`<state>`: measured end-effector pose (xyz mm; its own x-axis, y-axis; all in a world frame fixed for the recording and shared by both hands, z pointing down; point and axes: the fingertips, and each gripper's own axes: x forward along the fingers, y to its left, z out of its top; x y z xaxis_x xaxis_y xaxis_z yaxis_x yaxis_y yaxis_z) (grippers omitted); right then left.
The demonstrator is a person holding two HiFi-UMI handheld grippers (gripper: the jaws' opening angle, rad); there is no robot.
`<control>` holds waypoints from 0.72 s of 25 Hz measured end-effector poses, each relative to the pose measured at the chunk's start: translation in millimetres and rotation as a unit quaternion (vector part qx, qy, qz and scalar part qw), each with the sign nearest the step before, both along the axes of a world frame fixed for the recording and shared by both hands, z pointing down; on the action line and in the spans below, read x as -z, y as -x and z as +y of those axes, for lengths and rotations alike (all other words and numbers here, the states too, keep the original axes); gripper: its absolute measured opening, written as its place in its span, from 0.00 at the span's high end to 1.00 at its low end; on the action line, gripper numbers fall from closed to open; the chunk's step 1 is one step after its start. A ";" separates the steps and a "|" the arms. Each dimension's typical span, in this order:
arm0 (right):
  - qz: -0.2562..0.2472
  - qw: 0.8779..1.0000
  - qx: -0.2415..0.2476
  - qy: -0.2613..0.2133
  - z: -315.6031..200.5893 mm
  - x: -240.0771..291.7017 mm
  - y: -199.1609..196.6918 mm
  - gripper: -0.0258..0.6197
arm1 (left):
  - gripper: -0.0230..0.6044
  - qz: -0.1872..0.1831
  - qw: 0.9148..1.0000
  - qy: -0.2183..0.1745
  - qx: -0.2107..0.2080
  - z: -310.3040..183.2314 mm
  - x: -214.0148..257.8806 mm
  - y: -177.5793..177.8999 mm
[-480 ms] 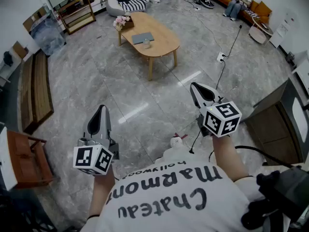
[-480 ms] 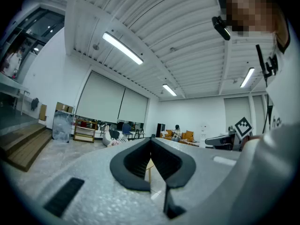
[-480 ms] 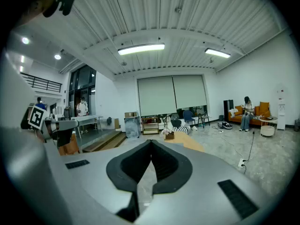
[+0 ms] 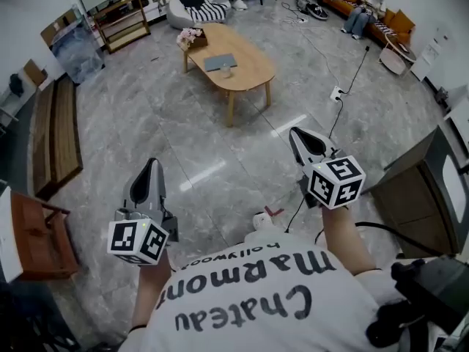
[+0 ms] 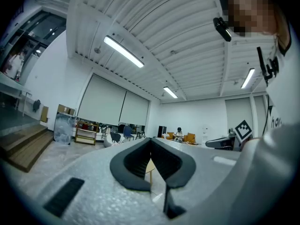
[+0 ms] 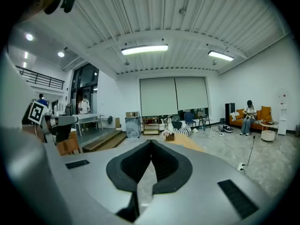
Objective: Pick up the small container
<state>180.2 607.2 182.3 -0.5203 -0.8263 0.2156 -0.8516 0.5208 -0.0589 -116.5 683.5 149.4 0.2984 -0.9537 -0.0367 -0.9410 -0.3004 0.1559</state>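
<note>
At the far left of the head view a low wooden platform (image 4: 55, 134) runs along the wall, well apart from anything the task needs. Next comes the left claw (image 4: 150, 169), held level over the grey tiled floor (image 4: 183, 138). In the left gripper view its jaws meet at the tips with nothing between them, so it is closed and empty.

Ahead of it, across a wide stretch of floor, stands the oval wooden table (image 4: 253, 68). On it sit a box of pink flowers (image 4: 192, 37) near the left end, a flat grey thing like a closed laptop (image 4: 218, 61) in the middle, and, just beside that on its near edge, a small pale object that I take to be the small container (image 4: 226, 71). It is too small here to tell its shape or whether it has a lid.

To the right, the right claw (image 4: 297, 133) points slightly downward towards the table. Its jaws are pressed together and it carries nothing. Beyond it a black cable (image 4: 352, 72) trails over the floor towards a sofa (image 4: 381, 17) where a person sits.

The step in hand looks like the approach: neither claw is near the container. The next move calls for walking up to the table, opening one claw, and lowering it around the container without knocking the laptop.
</note>
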 end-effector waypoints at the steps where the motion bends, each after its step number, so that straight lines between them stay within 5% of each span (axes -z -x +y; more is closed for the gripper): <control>1: 0.000 1.000 -0.001 0.001 -0.5 -0.4 0.0 0.94 | 0.94 0.002 1.000 0.000 0.001 0.7 -0.1 1.7; 8: 0.014 1.000 -0.006 0.016 -19.1 -9.4 -2.7 0.94 | 0.94 0.049 0.999 0.009 0.009 -14.7 -16.1 16.0; 18: 0.014 0.999 -0.005 0.028 -120.2 -22.0 4.7 0.94 | 0.94 0.020 0.998 0.043 0.036 -90.0 -37.1 39.2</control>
<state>175.6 487.0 204.2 -0.5051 -0.8176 0.2765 -0.8586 0.5086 -0.0643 -155.6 593.5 186.5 0.2286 -0.9729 0.0354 -0.9521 -0.2158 0.2166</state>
